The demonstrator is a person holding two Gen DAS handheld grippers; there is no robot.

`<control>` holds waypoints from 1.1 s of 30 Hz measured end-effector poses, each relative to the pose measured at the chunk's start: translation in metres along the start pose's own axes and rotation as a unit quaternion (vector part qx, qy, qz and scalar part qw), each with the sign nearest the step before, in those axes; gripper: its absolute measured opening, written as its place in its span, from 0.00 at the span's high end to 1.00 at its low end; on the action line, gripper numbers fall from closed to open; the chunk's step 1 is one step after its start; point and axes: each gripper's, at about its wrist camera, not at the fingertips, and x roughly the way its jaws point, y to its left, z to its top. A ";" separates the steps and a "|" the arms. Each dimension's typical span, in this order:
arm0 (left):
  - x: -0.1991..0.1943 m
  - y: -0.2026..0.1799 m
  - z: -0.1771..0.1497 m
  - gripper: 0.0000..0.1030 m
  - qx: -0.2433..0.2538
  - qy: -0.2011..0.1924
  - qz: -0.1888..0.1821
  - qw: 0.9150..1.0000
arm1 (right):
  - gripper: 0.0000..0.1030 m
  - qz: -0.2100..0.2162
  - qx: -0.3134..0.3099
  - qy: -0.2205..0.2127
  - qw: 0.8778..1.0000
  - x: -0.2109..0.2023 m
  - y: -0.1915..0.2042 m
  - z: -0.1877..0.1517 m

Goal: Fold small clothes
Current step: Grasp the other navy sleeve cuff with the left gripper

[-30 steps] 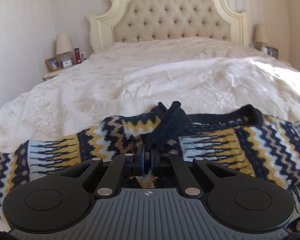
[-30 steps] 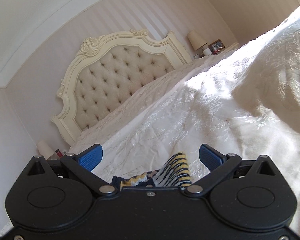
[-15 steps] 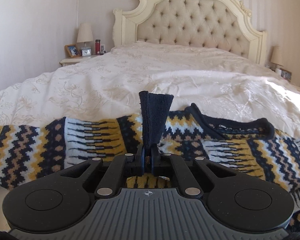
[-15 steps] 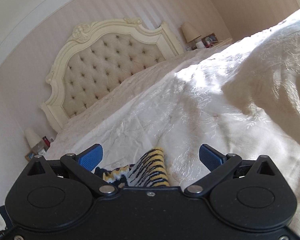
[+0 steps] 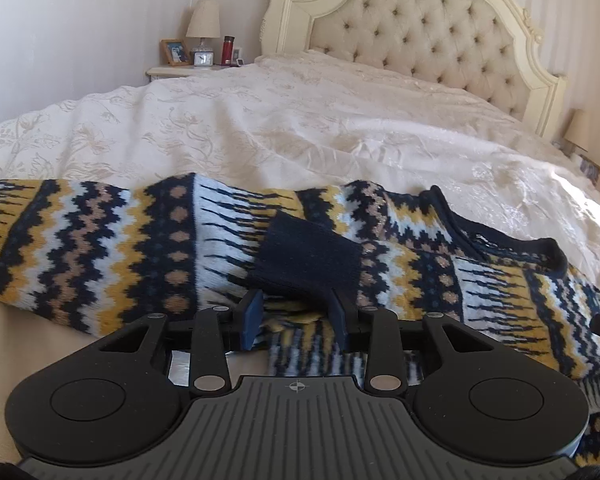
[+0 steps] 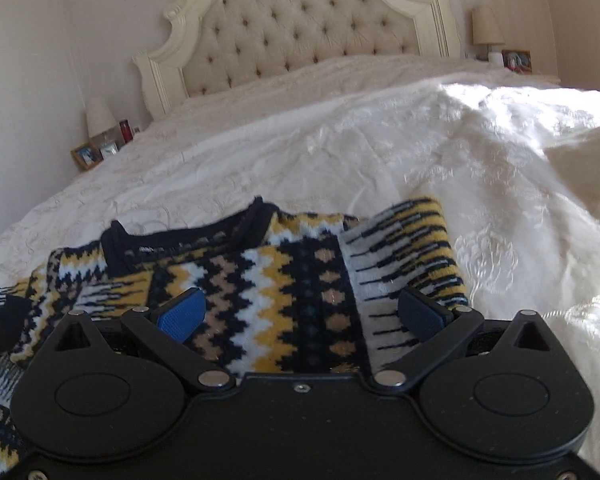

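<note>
Left wrist view: patterned knit sweater (image 5: 148, 248) (navy/yellow/white/tan zigzags) lies spread across the near part of the bed (image 5: 340, 128), well short of the tufted headboard (image 5: 420, 36). Left claw (image 5: 294, 320) sits low over the sweater w/ its blue pads parted; the navy cuff (image 5: 308, 260) of a sleeve lies folded over the sweater body just ahead of the pads, touching or nearly touching them, not pinched. Sweater's navy neckline (image 5: 512, 248) is to the right of the cuff. Nightstand (image 5: 180, 74) left of the headboard carries a lamp (image 5: 204, 24), photo frame (image 5: 175, 53), small clock, red bottle.

Right wrist view: right claw (image 6: 300, 312) is wide apart, pads resting over the sweater's (image 6: 284, 296) zigzag body, gripping nothing. A striped sleeve section (image 6: 408, 248) lies at the sweater's right edge, next to the right pad. Neckline (image 6: 188, 240) lies toward the headboard (image 6: 300, 20). White bedspread (image 6: 460, 140) beyond, sunlit at right.
</note>
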 end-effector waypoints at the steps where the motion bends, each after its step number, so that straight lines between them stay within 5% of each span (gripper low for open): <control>1: -0.004 0.006 0.002 0.60 -0.003 -0.005 0.008 1.000 | 0.01 0.001 0.001 -0.002 1.000 -0.002 -0.001 -0.001; 6: -0.027 0.047 0.009 0.42 -0.025 -0.027 0.036 0.999 | 0.01 0.027 -0.012 -0.031 0.999 -0.013 0.007 0.000; 15: -0.059 0.136 0.014 0.39 -0.090 -0.040 0.112 0.989 | 0.01 0.154 0.008 -0.048 0.987 -0.024 0.026 0.000; 22: -0.068 0.195 0.007 0.39 -0.154 -0.047 0.158 0.974 | 0.01 0.150 -0.025 -0.041 0.988 -0.021 0.044 -0.006; 33: -0.044 0.237 0.027 0.38 -0.200 -0.055 0.164 0.965 | 0.01 0.145 -0.025 -0.039 0.988 -0.018 0.045 -0.010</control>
